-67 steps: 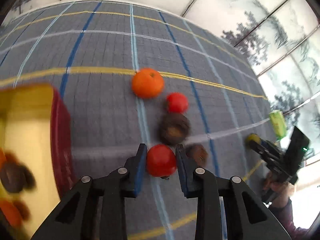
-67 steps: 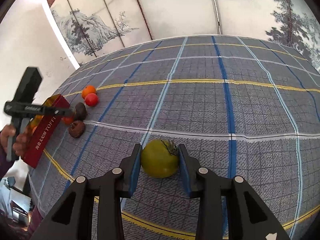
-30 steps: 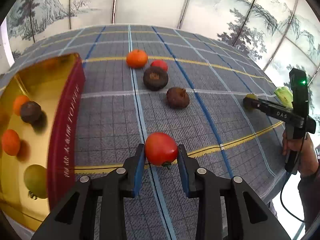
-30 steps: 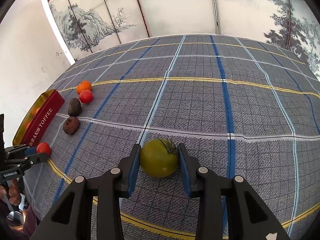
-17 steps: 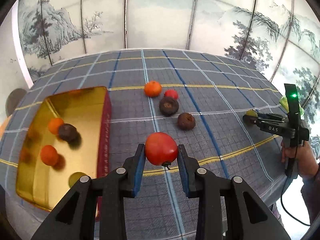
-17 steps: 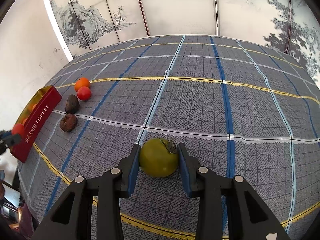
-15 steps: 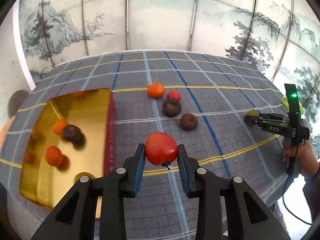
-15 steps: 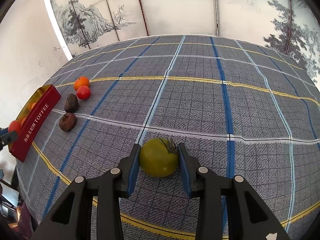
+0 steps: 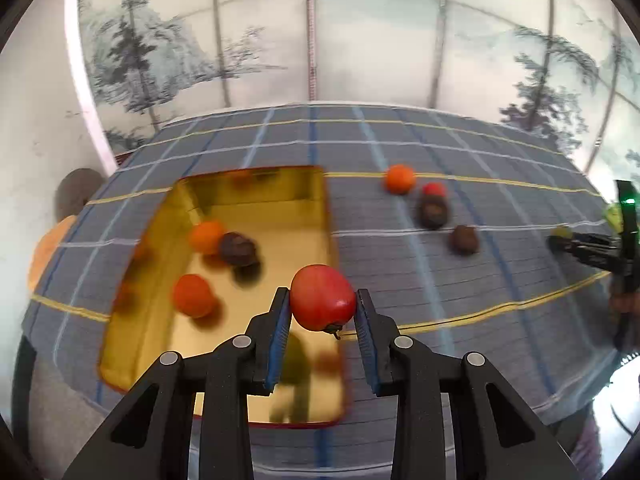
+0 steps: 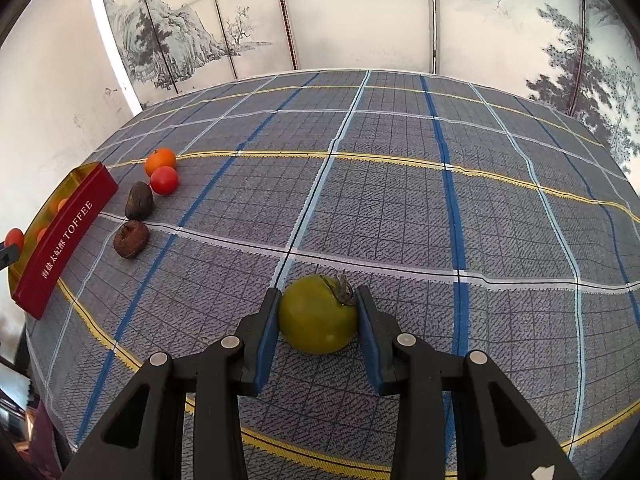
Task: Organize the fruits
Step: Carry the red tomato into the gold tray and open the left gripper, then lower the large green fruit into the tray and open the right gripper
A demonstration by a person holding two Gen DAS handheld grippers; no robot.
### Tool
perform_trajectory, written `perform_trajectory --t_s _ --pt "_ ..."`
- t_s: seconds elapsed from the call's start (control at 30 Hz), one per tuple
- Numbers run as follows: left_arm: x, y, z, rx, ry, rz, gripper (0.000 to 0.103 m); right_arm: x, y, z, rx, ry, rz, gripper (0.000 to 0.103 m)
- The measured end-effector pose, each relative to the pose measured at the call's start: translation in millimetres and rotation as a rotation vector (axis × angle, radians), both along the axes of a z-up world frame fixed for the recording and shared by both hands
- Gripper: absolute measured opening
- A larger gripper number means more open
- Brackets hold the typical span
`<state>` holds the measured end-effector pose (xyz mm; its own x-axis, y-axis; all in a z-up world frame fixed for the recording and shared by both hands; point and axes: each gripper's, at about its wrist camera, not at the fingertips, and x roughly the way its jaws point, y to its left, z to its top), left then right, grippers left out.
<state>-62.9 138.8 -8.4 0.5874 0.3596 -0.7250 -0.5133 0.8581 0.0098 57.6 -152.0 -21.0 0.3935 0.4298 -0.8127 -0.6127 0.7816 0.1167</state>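
Note:
My left gripper (image 9: pixel 322 312) is shut on a red tomato (image 9: pixel 322 297) and holds it in the air over the near right part of the gold tin (image 9: pixel 256 184). Inside the tin lie an orange fruit (image 9: pixel 206 236), a dark brown fruit (image 9: pixel 239 249), a red-orange fruit (image 9: pixel 193 295) and a blurred green one. On the cloth, my right gripper (image 10: pixel 318 320) is shut on a green tomato (image 10: pixel 318 314). The tin's red wall (image 10: pixel 66 240) reads TOFFEE in the right wrist view, with the red tomato (image 10: pixel 15 237) at the far left edge.
On the plaid tablecloth (image 10: pixel 400 200) right of the tin lie an orange (image 10: pixel 160 161), a small red tomato (image 10: pixel 164 180) and two dark brown fruits (image 10: pixel 139 201) (image 10: pixel 131 239). A painted folding screen (image 10: pixel 360 12) stands behind the table. The table edge runs close below both grippers.
My left gripper has lifted the red tomato and carried it left, from above the bare cloth to above the gold tin. The right gripper has stayed still on the green tomato.

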Motion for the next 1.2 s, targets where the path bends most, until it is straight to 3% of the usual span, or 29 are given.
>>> perform_trajectory --t_s 0.27,0.73,0.83,0.9,1.03,1.2 --pt "-24.0 41.8 -19.9 -0.007 0.035 0.117 0.033 -0.2 0.2 0.2 0.002 0.002 0.000 0.034" --pt "-32.2 66.0 -46.8 0.040 0.117 0.206 0.035 -2.1 3.3 -0.4 -0.032 -0.019 0.003 0.034" --pt "-33.0 64.8 -45.5 0.061 0.124 0.211 0.054 -3.5 5.1 -0.3 -0.049 -0.030 0.006 0.035" --pt "-34.9 61.6 -40.8 0.104 0.111 0.220 0.074 -3.4 5.0 -0.1 -0.049 -0.031 0.006 0.034" --pt "-39.0 57.5 -31.2 0.159 0.093 0.217 0.078 -4.0 5.3 -0.2 -0.054 -0.034 0.007 0.034" --pt "-45.9 60.0 -24.1 0.142 0.081 0.235 0.079 -7.6 5.7 1.6 -0.039 -0.020 -0.003 0.033"
